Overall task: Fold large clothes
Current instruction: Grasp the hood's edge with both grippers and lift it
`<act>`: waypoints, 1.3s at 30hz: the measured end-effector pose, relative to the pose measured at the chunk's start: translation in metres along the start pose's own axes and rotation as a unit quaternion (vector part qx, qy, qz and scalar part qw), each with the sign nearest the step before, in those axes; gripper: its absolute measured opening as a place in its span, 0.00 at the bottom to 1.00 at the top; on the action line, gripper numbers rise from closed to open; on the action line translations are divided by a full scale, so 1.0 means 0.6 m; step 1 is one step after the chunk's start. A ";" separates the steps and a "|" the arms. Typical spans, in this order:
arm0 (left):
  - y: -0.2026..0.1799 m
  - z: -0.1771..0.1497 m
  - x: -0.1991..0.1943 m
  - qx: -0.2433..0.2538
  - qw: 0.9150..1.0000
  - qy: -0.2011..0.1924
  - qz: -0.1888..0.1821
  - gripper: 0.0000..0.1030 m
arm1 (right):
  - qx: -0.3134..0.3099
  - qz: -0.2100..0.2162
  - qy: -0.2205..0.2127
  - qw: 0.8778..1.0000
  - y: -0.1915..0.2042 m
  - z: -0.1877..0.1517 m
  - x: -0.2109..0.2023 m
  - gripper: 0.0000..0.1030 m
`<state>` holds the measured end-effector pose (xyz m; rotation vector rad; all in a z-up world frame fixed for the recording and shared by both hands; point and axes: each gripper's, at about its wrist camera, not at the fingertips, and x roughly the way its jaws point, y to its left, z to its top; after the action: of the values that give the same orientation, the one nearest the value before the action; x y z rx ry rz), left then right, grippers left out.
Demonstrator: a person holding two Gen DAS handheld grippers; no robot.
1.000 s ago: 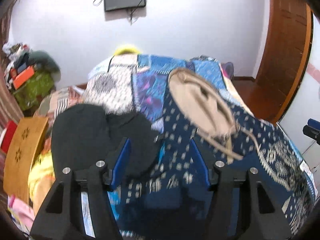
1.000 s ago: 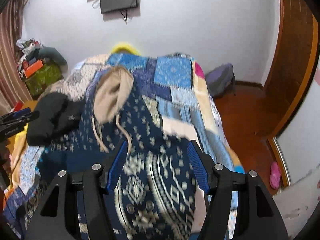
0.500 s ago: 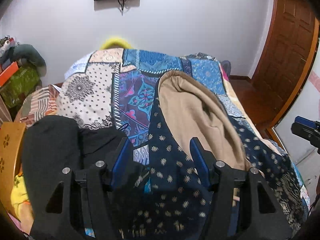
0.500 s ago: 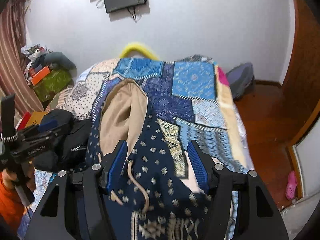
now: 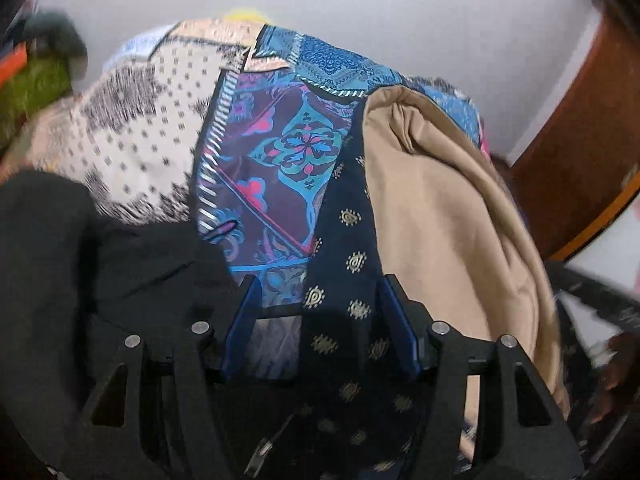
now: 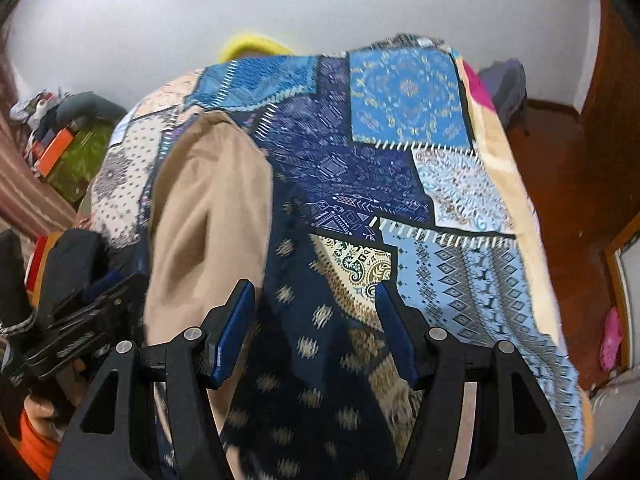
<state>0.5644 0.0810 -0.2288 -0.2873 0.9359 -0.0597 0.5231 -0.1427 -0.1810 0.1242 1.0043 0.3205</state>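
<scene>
Lying spread on the bed [image 6: 480, 200], the hoodie [image 6: 304, 360] shows no fold: navy patterned body flat, tan hood [image 6: 208, 216] open toward the wall. Folding is judged barely begun; everything remains. Left gripper [image 5: 320, 320] and right gripper [image 6: 316, 320] both stand spread over the hood's two edges, pinching nothing. A black garment [image 5: 60, 260] lies just beside the hoodie.

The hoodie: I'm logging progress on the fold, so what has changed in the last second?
Both grippers, left and right, moved forward and low over the hoodie, whose tan hood now fills more of both views. Nothing was gripped; jaws stay open. The hoodie and black garment lie unmoved on the quilt.
</scene>
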 end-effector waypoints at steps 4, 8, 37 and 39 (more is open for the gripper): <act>0.007 0.002 0.023 -0.032 0.998 0.025 -0.046 0.48 | 0.041 0.022 0.019 0.999 -0.020 0.005 0.034 0.57; -0.006 0.000 0.024 -0.018 0.999 0.018 -0.039 0.40 | 0.051 0.052 0.031 0.997 -0.018 0.000 0.048 0.25; -0.101 -0.166 -0.344 0.162 0.984 -0.053 -0.041 0.08 | -0.103 0.012 -0.085 0.991 0.025 -0.185 -0.265 0.08; -0.093 -0.192 -0.349 0.162 0.985 -0.046 -0.033 0.08 | -0.100 -0.005 -0.085 0.991 0.016 -0.205 -0.264 0.08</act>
<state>0.3516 0.0389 -0.1137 -0.0192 0.8099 -0.2558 0.3390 -0.1897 -0.1161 -0.0352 0.7991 0.3940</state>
